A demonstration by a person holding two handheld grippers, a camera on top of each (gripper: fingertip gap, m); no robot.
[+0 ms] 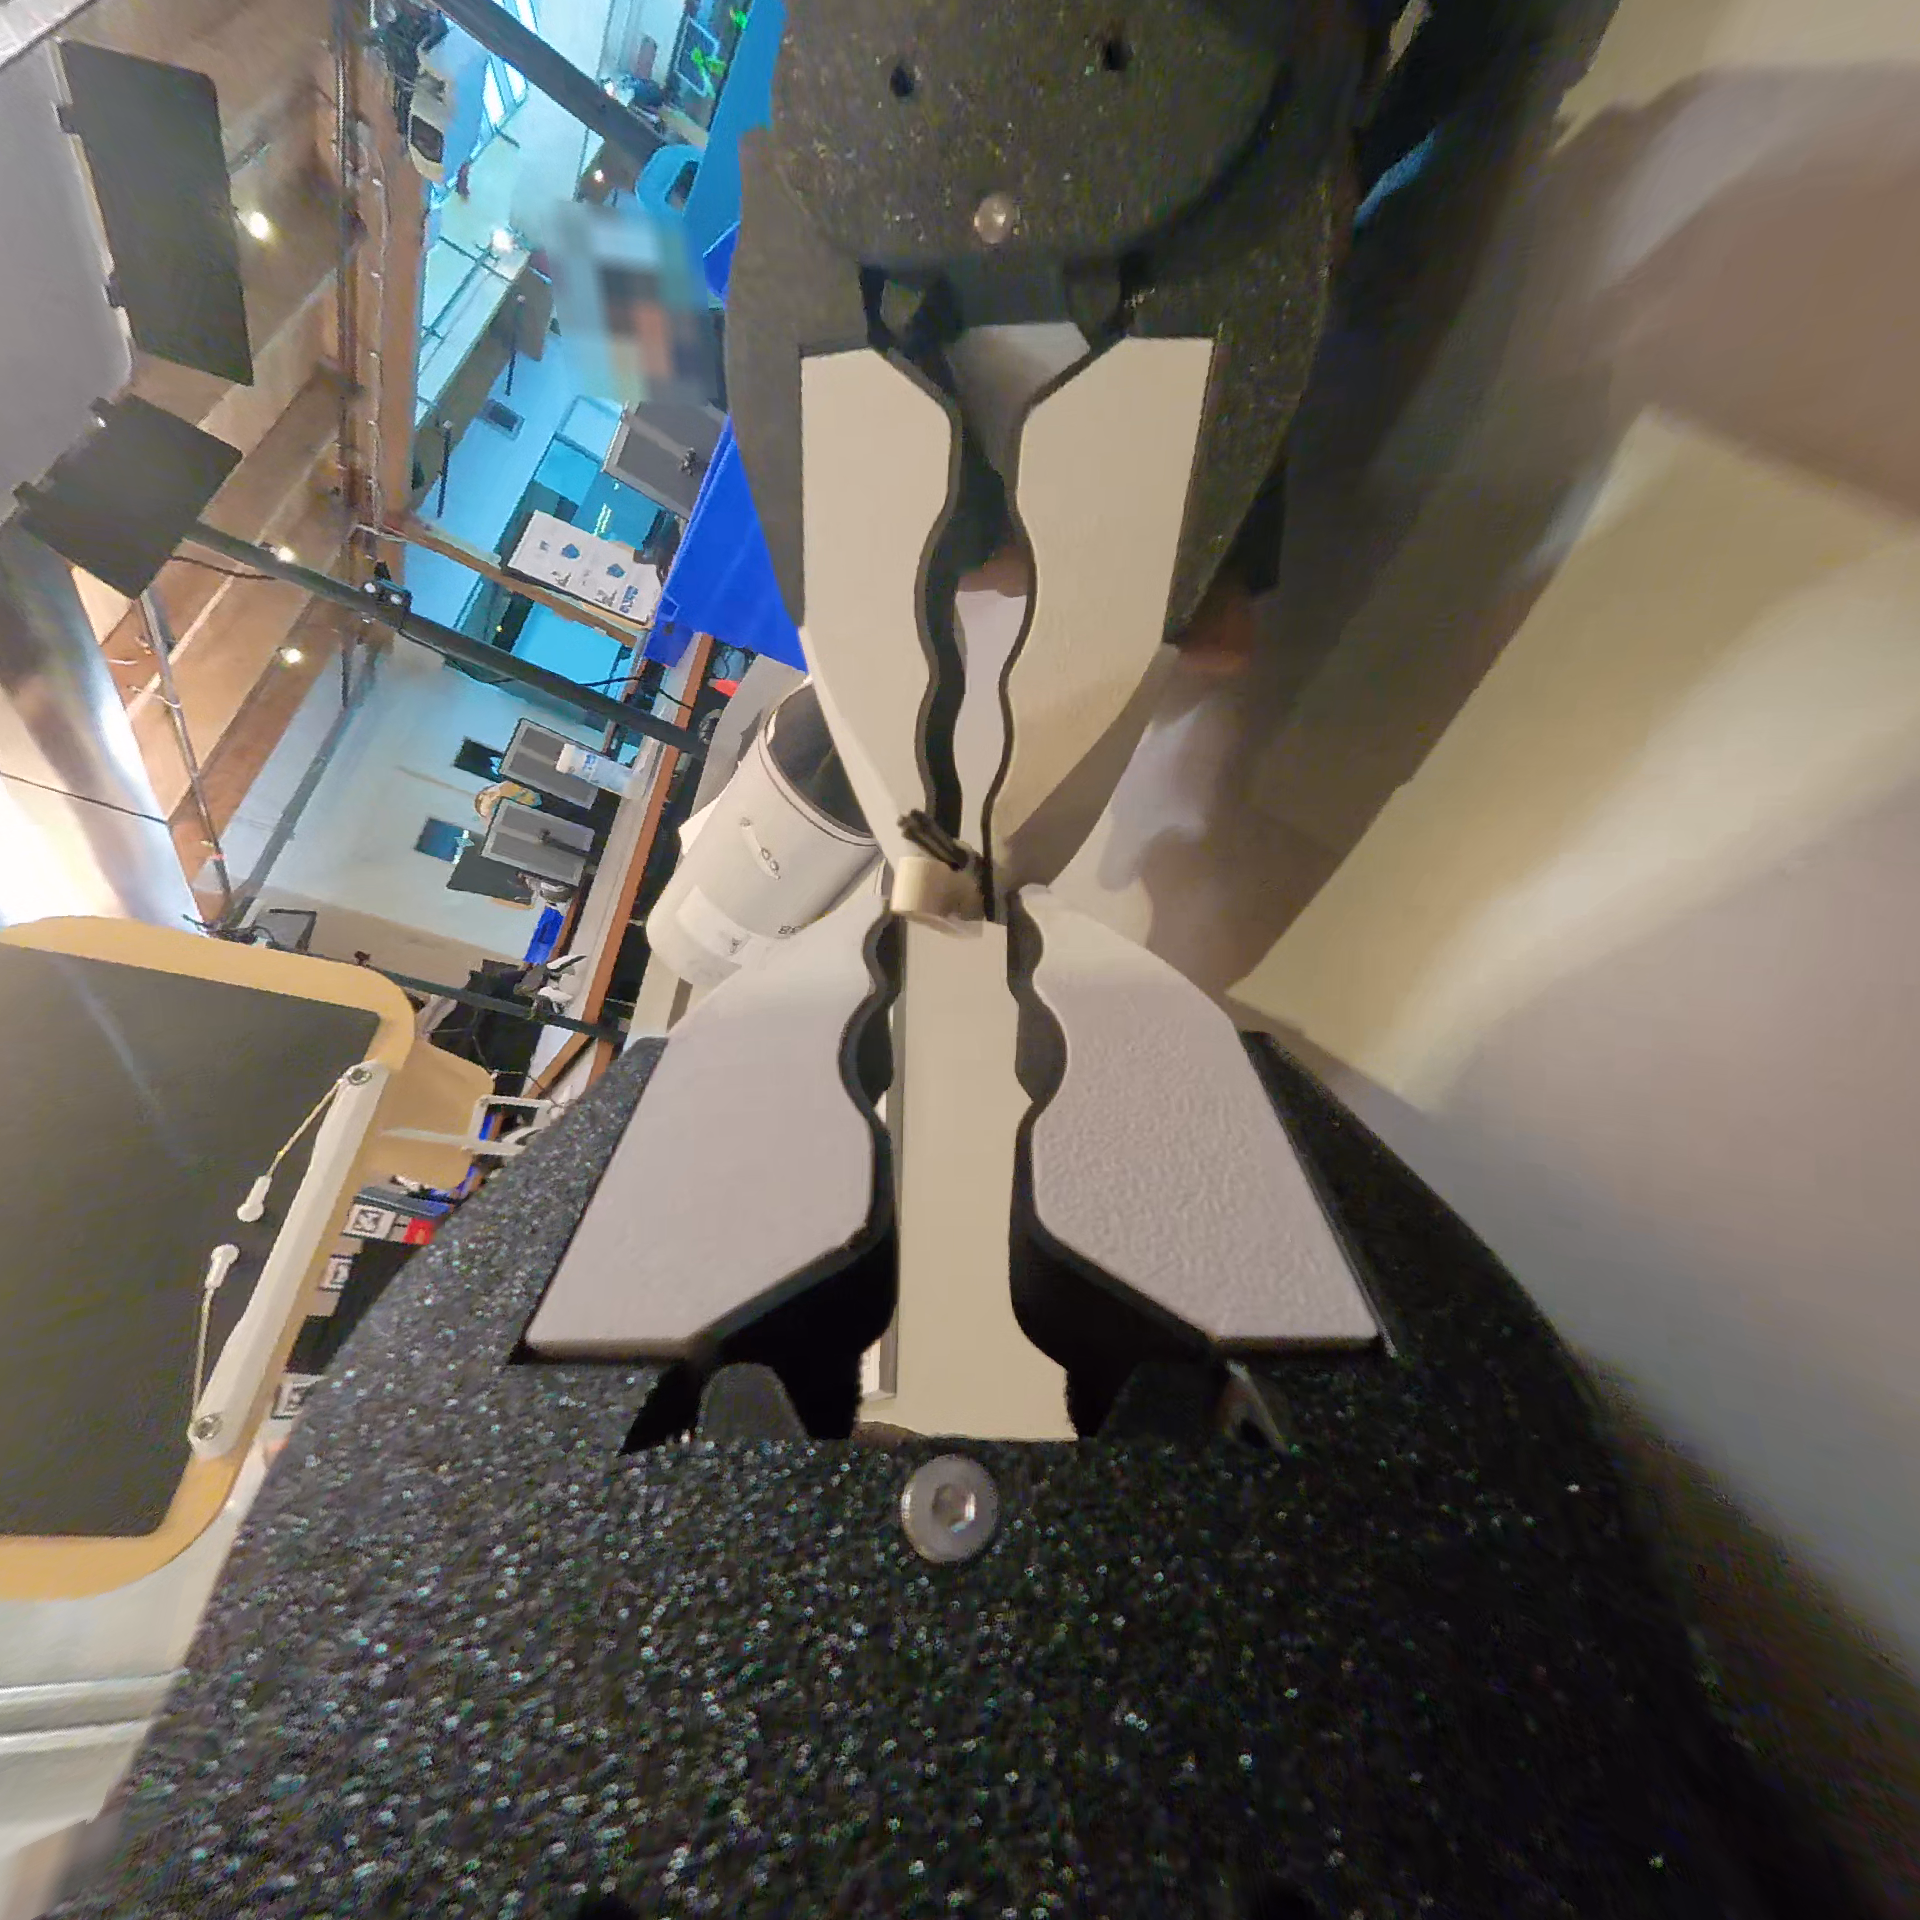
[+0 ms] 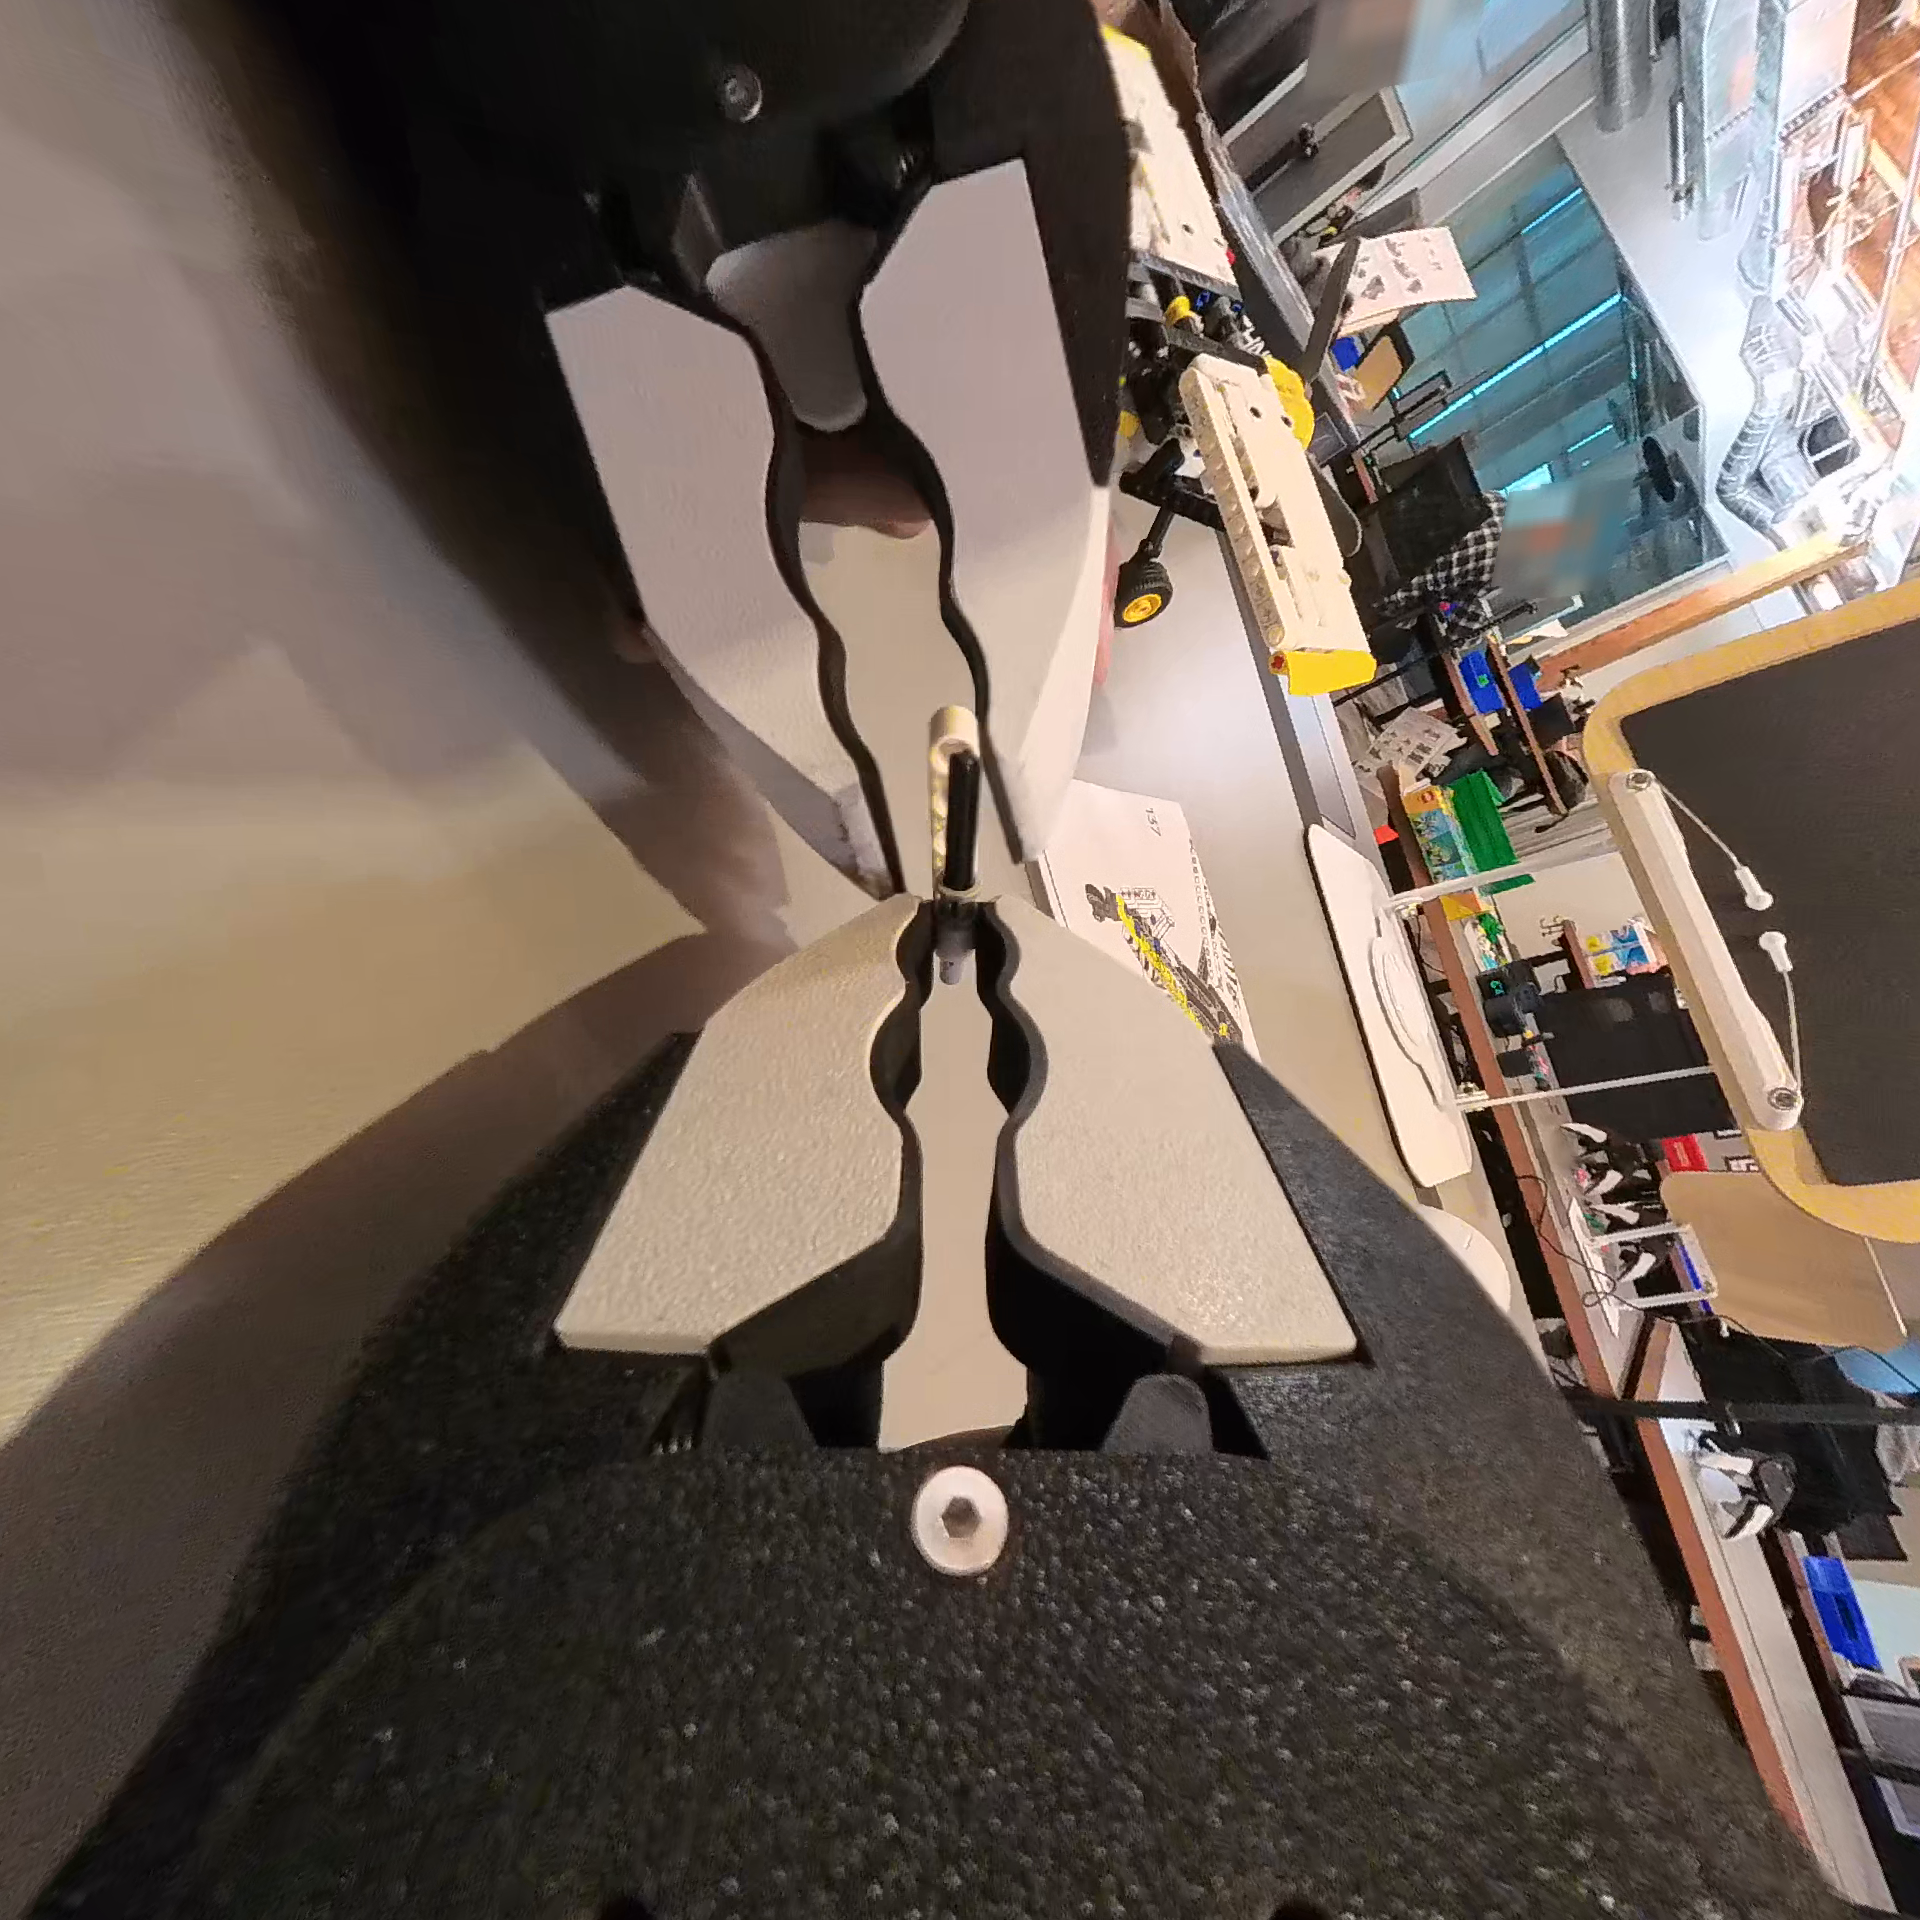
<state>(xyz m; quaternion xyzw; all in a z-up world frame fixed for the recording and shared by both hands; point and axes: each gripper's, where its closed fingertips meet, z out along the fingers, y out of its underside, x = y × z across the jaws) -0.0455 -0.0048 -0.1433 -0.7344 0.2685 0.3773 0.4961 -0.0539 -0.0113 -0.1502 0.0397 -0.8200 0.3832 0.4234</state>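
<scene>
My two grippers meet tip to tip above a pale table (image 2: 1195, 727). My right gripper (image 2: 951, 916) is shut on the end of a small white beam with a black axle (image 2: 943, 774) that sticks out ahead of its tips. In the left wrist view the right gripper (image 1: 961, 842) comes in from above, pinching that piece (image 1: 925, 891). My left gripper (image 1: 951, 930) is open, its fingers standing either side of the piece without pressing on it. The right wrist view shows the left gripper (image 2: 951, 868) from above, jaws apart around the beam.
An open instruction booklet (image 2: 1143, 914), a yellow and white brick-built vehicle (image 2: 1247, 499) and a white tray (image 2: 1382, 987) lie on the table. A white cylindrical container (image 1: 769, 852) and a blue bin (image 1: 727, 561) stand behind. A chair with a black back (image 2: 1766, 935) is at the side. My two grippers' fingertips are within a few centimetres of each other.
</scene>
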